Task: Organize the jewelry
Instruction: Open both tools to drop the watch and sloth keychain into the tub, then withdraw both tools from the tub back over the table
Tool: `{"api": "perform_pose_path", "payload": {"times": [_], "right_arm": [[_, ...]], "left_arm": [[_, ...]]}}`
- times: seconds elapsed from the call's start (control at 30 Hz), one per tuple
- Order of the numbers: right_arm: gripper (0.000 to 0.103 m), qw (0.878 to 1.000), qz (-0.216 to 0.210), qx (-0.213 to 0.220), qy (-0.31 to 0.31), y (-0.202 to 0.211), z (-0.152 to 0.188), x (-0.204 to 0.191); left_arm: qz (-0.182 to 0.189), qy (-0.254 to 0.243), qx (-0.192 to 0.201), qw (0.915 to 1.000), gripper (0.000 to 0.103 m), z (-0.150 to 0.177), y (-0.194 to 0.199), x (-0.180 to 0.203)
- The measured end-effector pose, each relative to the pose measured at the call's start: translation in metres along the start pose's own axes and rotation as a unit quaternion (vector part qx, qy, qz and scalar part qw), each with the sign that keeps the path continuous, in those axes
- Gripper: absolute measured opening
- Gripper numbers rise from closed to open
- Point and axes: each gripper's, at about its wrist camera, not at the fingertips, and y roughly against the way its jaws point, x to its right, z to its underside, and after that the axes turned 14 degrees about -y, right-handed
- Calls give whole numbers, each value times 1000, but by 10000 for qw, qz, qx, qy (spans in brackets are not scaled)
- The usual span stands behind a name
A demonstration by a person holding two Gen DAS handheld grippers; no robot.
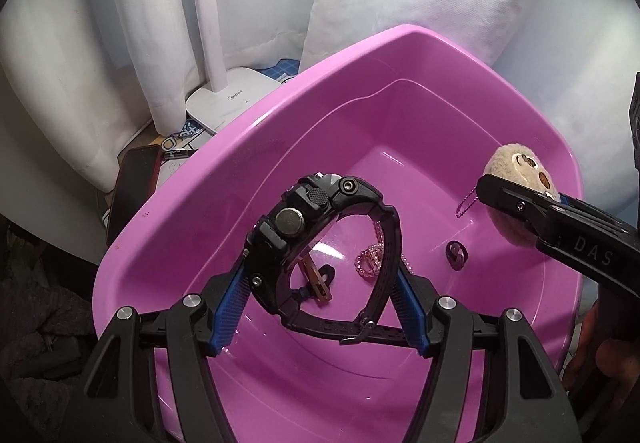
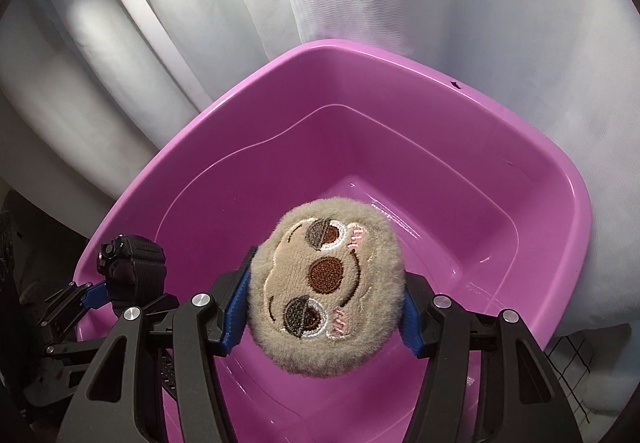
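My left gripper [image 1: 320,263] is shut on a black wristwatch [image 1: 320,227] and holds it above the inside of a pink plastic basin [image 1: 224,179]. My right gripper [image 2: 324,291] is shut on a round beige plush sloth-face charm [image 2: 324,283], also over the basin [image 2: 520,147]. In the left wrist view the right gripper [image 1: 516,203] comes in from the right with the plush [image 1: 516,171] and its purple ball chain [image 1: 466,205]. On the basin floor lie a pink bead bracelet [image 1: 370,261], a dark ring [image 1: 456,254] and a brown clip [image 1: 316,277]. The watch shows at the left in the right wrist view [image 2: 132,263].
A white desk lamp base [image 1: 232,99] and its stem stand behind the basin at the left. A dark phone [image 1: 132,187] lies beside the basin's left rim. White fabric folds [image 1: 440,3] hang behind and to the right.
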Motion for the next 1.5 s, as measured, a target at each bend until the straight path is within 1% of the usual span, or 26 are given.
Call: {"api": "perform_pose_path", "payload": {"times": [0.13, 0.2, 0.27, 0.33, 0.4, 0.73, 1.0, 1.23, 1.5], "right_arm": [[59, 10000, 25, -95, 4, -5, -5, 0], [62, 9999, 35, -116, 8, -9, -10, -1], [65, 9999, 18, -145, -23, -13, -14, -2], [68, 9998, -7, -196, -45, -13, -16, -3], [71, 9998, -2, -183, -61, -12, -15, -4], [71, 9999, -27, -96, -68, -7, -12, -6], [71, 9999, -51, 94, -45, 7, -2, -6], [71, 9994, -37, 349, 2, 33, 10, -10], [71, 9975, -41, 699, -2, 68, 29, -14]], "left_arm": [[-84, -69, -75, 9999, 65, -1, -1, 2], [-103, -60, -123, 9999, 68, -1, 0, 2], [-178, -109, -24, 9998, 82, -1, 6, 3], [-223, -164, 19, 9996, 86, -2, 10, 3], [-234, -186, 63, 9995, 86, -2, 14, 3], [-369, -165, 208, 9990, 86, 5, 29, -2], [-379, -171, 342, 9985, 86, 13, 42, -3], [-359, -194, 549, 9977, 86, 19, 63, -3], [-323, -387, 839, 9952, 86, 28, 91, -3]]}}
